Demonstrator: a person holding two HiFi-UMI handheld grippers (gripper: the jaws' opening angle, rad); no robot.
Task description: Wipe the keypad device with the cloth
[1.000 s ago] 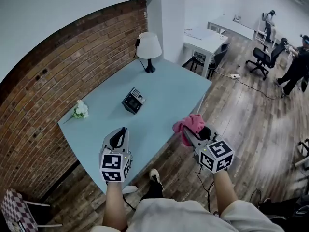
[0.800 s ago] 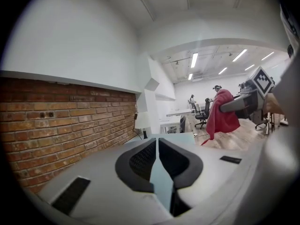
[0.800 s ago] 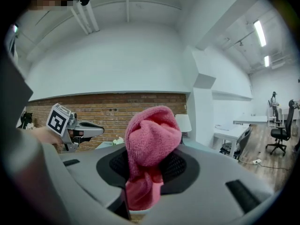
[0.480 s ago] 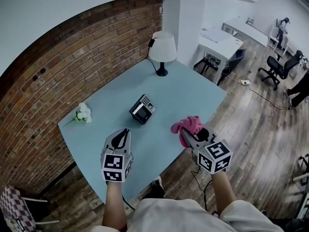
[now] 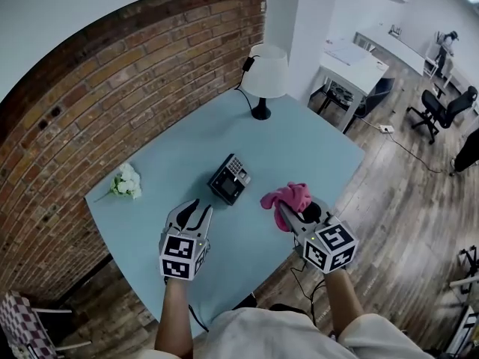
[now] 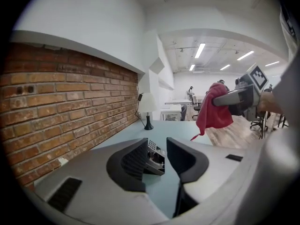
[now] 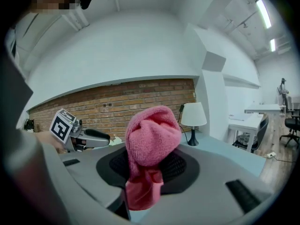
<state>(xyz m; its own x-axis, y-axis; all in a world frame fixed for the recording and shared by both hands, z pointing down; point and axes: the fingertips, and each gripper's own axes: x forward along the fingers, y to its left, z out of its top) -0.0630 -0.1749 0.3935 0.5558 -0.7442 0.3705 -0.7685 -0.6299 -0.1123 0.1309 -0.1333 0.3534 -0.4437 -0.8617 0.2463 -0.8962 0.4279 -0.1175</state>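
The keypad device (image 5: 230, 179) lies on the light blue table (image 5: 314, 144), near its middle, with the keypad end turned toward 1 o'clock. Nothing touches it.

The pink cloth (image 5: 286, 197) is off the table surface, at 4 o'clock from the device and near it. It is pinched in the right gripper (image 5: 285, 214): the jaws are pressed onto the bunched fabric, which bulges above the tips and hangs in a fold below them. The right gripper points toward 11 o'clock, over the table's near edge. The right forearm (image 5: 338, 293) extends straight behind it.

The left gripper (image 5: 196, 209) is at 7 o'clock from the device and apart from it, pointing toward 1 o'clock. Its jaws are opening. Nothing is held between them; the device shows through the gap, farther off on the table. The left forearm (image 5: 174, 314) is bare and runs nearly straight up from the body.

A lamp (image 5: 266, 73) stands at the far end of the table, at 1 o'clock from the device. A small bunch of flowers (image 5: 126, 182) lies at 9 o'clock, beside the brick wall (image 5: 90, 103).
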